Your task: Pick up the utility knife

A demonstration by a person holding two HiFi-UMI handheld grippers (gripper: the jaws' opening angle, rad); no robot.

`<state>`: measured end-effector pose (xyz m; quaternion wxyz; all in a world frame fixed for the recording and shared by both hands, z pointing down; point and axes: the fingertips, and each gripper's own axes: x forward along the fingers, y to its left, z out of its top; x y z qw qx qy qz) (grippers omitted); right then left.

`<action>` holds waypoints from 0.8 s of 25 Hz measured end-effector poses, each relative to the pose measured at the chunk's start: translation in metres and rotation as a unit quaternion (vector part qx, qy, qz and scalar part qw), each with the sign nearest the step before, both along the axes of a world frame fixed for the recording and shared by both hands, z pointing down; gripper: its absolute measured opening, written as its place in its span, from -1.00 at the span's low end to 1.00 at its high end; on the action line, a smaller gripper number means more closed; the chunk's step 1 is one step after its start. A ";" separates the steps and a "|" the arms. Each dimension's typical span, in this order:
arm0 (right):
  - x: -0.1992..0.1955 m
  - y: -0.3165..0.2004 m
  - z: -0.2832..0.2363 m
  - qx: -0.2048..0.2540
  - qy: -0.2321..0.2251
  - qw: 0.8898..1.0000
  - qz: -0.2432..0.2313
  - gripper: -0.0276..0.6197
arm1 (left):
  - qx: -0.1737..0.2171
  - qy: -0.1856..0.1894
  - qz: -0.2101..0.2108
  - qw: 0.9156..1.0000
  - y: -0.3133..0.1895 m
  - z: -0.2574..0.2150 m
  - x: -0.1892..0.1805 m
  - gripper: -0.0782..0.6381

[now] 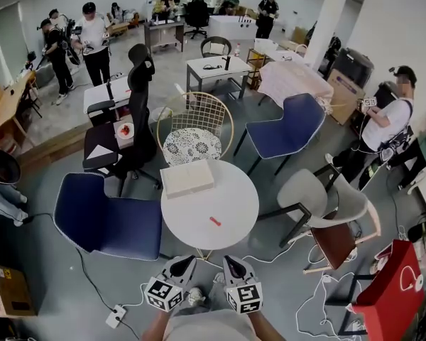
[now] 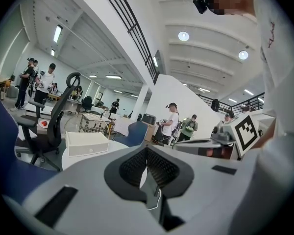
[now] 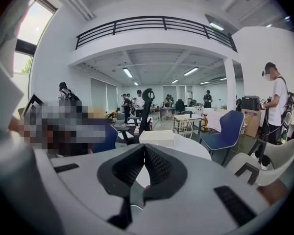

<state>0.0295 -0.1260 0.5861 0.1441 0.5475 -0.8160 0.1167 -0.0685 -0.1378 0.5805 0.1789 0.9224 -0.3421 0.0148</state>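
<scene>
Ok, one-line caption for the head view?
Left gripper and right gripper, both shut, short of a round white table bearing a small red utility knife and a white box.

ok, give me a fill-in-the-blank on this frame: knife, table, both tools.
1. The small red utility knife lies on the round white table, nearer the person than the flat white ____.
2. The left tool and the right tool both have jaws that are ____, with nothing between them.
3. In the head view, the padded chair left of the table is ____.
Missing words: box; shut; blue.
</scene>
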 end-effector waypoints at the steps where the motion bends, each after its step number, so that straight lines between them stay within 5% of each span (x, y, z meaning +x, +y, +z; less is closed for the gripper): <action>1: 0.000 -0.002 0.001 -0.002 0.000 1.000 0.000 -0.86 | -0.002 0.000 0.000 1.000 -0.002 0.002 0.000 -0.75; 20: 0.014 -0.080 0.026 -0.031 -0.015 0.999 -0.040 -0.86 | -0.029 -0.018 -0.029 0.999 -0.073 0.019 0.018 -0.75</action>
